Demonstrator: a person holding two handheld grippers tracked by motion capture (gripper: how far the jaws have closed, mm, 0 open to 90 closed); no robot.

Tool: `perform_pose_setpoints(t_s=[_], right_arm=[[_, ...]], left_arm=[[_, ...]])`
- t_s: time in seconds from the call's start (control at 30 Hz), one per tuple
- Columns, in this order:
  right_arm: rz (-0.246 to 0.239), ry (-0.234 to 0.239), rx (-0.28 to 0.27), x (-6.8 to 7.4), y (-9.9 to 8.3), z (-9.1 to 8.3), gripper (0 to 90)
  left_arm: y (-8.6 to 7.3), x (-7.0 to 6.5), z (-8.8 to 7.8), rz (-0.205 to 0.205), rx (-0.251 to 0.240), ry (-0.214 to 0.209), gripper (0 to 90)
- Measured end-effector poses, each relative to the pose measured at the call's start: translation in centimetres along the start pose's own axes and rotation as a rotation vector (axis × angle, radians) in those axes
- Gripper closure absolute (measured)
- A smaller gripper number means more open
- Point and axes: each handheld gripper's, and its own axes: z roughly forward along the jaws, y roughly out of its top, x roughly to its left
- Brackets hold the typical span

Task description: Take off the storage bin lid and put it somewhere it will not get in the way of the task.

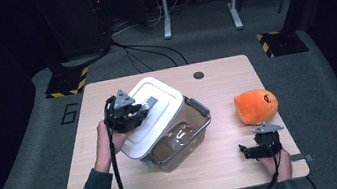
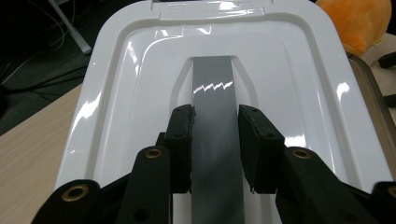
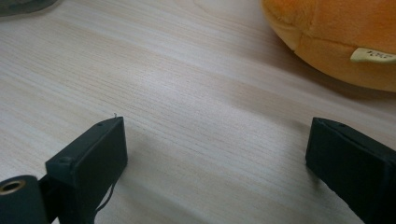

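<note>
While lid point(image 1: 152, 114) sits tilted over clear bin point(image 1: 183, 140), my left fingers point(image 2: 217, 140) clamp its grey handle point(image 2: 214, 93); right fingers point(image 3: 215, 158) spread wide, empty, over table point(image 3: 187, 70) near orange plush point(image 1: 257, 106).

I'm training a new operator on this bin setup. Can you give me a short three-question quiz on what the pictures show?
1. True or false: the lid lies flat and latched on the bin.
2. What does the left gripper clamp? A) the bin's latch B) the lid's grey handle C) the plush
3. What orange thing lies beyond the right gripper, and are that gripper's jaws open or shut?

Key
1. False: the lid is tilted, raised off one side of the bin.
2. B: the jaws close on the grey handle.
3. A plush; the jaws are open, with bare table between them.
</note>
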Motion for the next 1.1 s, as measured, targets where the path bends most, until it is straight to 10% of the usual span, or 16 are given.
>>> perform_pose_setpoints(t_s=[1.1], right_arm=[[0.001,-0.002,-0.001,0.0,0.0,0.0,4.8]], left_arm=[[-3.4,4.9,-2.9,-0.104,0.019,0.124,65.9]])
